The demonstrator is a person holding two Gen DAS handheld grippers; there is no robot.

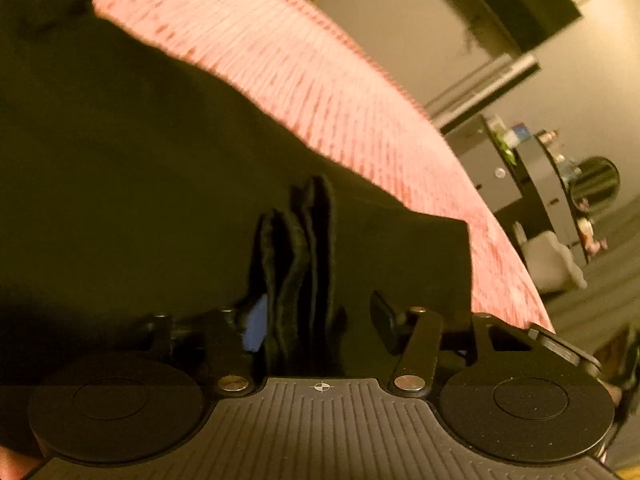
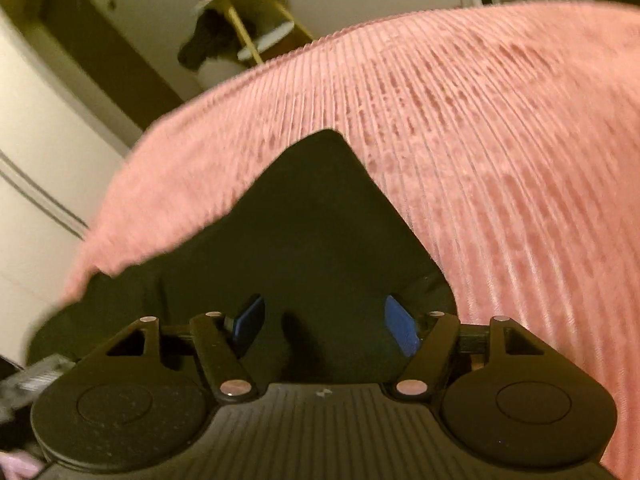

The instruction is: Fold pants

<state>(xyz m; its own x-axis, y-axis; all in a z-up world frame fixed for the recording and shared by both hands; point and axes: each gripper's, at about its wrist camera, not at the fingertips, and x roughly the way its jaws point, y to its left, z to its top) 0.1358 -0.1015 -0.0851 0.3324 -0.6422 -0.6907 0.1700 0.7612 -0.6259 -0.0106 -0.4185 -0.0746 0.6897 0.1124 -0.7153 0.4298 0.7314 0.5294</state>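
Black pants [image 1: 140,180] lie spread on a pink ribbed bedspread [image 1: 320,72]. In the left wrist view a bunch of upright folds [image 1: 296,272] of the pants stands between the jaws of my left gripper [image 1: 320,316]. The folds lie against the blue left pad [image 1: 256,328], and a narrow gap shows before the right finger [image 1: 382,318]. In the right wrist view a pointed corner of the pants [image 2: 320,208] runs away from my right gripper [image 2: 326,320]. Its blue pads [image 2: 402,330] stand wide apart over flat cloth and grip nothing.
The bedspread's edge curves close by on the right [image 1: 500,240] and on the left [image 2: 120,200], with floor beyond it. A dark cabinet [image 1: 500,172] with small items and a round mirror [image 1: 596,180] stand past the bed. A gold side table [image 2: 248,20] stands behind it.
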